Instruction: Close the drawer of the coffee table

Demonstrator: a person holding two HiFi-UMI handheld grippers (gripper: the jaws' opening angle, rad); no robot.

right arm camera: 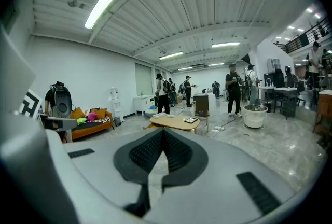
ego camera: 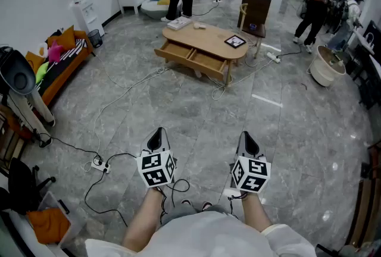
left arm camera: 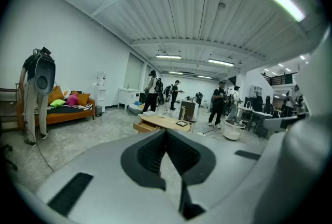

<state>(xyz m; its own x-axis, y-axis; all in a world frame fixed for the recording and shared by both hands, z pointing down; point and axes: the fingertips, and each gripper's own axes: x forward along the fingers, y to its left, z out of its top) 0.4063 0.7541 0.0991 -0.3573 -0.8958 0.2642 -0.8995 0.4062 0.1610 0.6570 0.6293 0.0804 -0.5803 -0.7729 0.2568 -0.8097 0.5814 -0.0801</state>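
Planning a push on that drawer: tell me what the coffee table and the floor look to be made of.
Coffee table: looks like light wood or veneer, matt; even tan top and matching drawer fronts. Floor: seemingly polished stone or marble-look tile; grey veining, seams, glossy light reflections.

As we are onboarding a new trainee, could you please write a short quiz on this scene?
1. True or false: the drawer of the table is shut.
2. The left tongs and the right tongs are: A open; B shut and empty; C shut on a cable.
3. In the head view, on which side of the table does the sofa stand?
Key: 1 false, it is pulled out; 2 B; 3 left.
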